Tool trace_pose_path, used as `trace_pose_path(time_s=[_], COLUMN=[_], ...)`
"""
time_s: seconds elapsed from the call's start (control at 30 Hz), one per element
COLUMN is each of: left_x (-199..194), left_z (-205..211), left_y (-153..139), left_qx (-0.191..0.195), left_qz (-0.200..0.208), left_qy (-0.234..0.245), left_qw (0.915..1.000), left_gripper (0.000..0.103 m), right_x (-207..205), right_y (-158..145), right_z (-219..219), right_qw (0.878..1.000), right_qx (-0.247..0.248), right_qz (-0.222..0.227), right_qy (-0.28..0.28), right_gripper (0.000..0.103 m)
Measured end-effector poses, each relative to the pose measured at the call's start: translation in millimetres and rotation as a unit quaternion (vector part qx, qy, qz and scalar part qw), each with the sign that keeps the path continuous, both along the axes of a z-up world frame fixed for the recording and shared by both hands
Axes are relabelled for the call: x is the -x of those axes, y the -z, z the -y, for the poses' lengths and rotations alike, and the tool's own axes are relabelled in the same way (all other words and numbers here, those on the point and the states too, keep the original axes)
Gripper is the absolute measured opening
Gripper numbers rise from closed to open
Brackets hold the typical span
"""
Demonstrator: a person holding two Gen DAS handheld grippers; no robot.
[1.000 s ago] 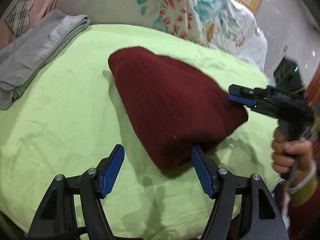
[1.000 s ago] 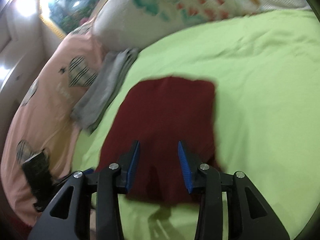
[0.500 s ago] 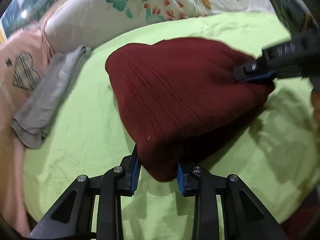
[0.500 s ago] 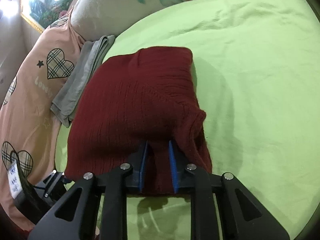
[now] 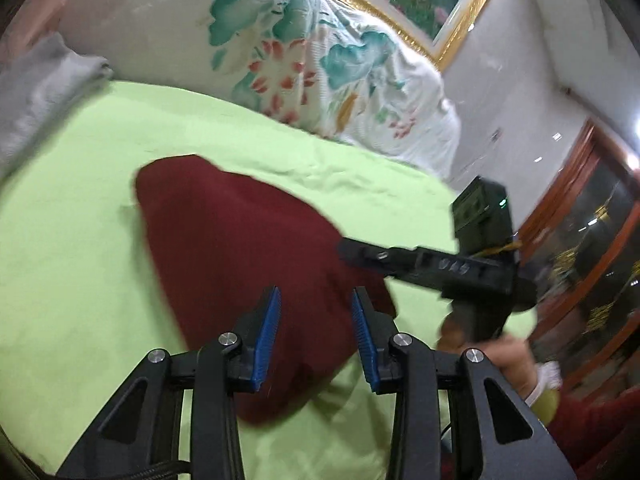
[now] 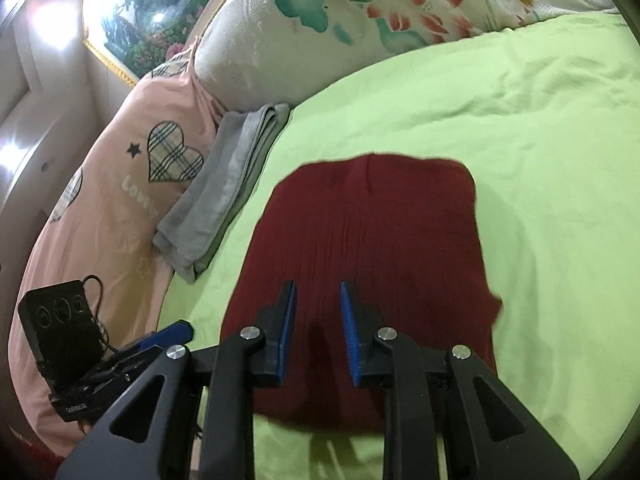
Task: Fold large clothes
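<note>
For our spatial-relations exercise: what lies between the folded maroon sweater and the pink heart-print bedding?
In the right wrist view, a strip of green sheet and then a folded grey garment lie between the maroon sweater and the pink heart-print bedding.

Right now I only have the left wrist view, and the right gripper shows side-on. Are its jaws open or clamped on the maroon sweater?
Observer: Open. In the right wrist view the right gripper has a clear gap between its blue pads. Nothing is in the gap, and the maroon sweater lies flat beyond it.
Operator: Is the sweater's edge tidy where that gripper blocks my view?
Observer: Not quite. A small flap pokes out sideways from that edge onto the green sheet.
Operator: Does the grey cloth touch the sweater?
Observer: No. The folded grey cloth lies apart from it along the pink quilt, with a strip of green sheet between cloth and sweater.
</note>
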State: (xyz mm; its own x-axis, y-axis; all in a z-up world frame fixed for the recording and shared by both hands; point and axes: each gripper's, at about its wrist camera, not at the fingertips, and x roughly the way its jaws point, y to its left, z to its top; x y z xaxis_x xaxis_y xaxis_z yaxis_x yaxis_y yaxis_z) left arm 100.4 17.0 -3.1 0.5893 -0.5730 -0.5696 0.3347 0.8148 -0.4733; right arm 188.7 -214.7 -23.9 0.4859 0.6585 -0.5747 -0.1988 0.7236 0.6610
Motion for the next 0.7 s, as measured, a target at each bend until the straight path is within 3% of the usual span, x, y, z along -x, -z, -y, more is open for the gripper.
trace_pose_path(time_s=[0.07,0.13,0.17,0.2,0.27,0.37,0.7], left_x=[-19,-33,-35,-36,-38,-45,-40], left_z=[8,21,27,33,38,35,42], left_y=[14,37,46,56,64,72,76], left_qx=[0.025,0.007,-0.008,-0.028,-0.042,-0.024,-0.046], left_qz=[-0.024,-0.054,-0.060,-0.064,-0.064,-0.065,-0.055], left_qy=[0.035,0.065,0.068,0.067,0.068,0.060,0.051], left_qw=[0.9988,0.9964,0.9958,0.9953,0.9948,0.9958,0.9961], left_gripper=[0.035,0.034,0.027,0.011,0.003,0.001,0.001], right_x=[-11,-17,-21,-24,-29,-34,-39], right_y=[1,7,15,22,39,56,63], right_z=[-3,-3,-1,0,3,6,13], right_qw=[1.000,1.000,1.000,0.999,0.999,0.998,0.998], right_qx=[-0.005,0.006,0.014,0.019,0.021,0.033,0.016], right_qz=[-0.003,-0.004,-0.013,-0.023,-0.039,-0.042,-0.046], right_qy=[0.006,0.013,0.017,0.020,0.020,0.022,0.029], right_gripper=[0.024,0.024,0.024,0.024,0.020,0.007,0.003])
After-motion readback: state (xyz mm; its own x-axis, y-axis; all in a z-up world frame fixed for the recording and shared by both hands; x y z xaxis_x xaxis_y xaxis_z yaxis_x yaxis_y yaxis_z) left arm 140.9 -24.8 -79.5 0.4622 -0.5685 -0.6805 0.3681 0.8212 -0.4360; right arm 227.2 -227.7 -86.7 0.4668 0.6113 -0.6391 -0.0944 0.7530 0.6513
